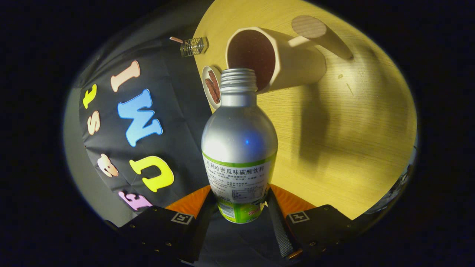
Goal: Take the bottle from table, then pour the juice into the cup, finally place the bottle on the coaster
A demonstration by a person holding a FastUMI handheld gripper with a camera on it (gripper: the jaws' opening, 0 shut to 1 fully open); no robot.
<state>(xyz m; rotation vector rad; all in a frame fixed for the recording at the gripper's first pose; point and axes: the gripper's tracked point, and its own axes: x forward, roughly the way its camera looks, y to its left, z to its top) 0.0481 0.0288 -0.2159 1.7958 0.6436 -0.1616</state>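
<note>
Small wire rack (194,46) sat at table (363,141) edge beside booth wall; small plate (207,79) with brown strips lay just left of bottle neck. Gripper (239,207) clamped bottle (239,148), both fingers pressed on its lower labelled body. Bottle uncapped, threaded mouth at rim of cup (274,61). Cup interior dark. Round coaster (308,26) lay beyond cup

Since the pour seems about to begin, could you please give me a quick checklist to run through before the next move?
1. Gripper shut on bottle: ok, both fingers press its lower part.
2. Bottle cap off: ok, the threaded mouth is bare.
3. Mouth lined up with cup: ok, it sits right at the cup's opening.
4. Juice flowing: cannot tell.
5. Cup steady on table: ok.
6. Coaster free for the bottle: not ok, brown pieces seem to lie on it.
</note>
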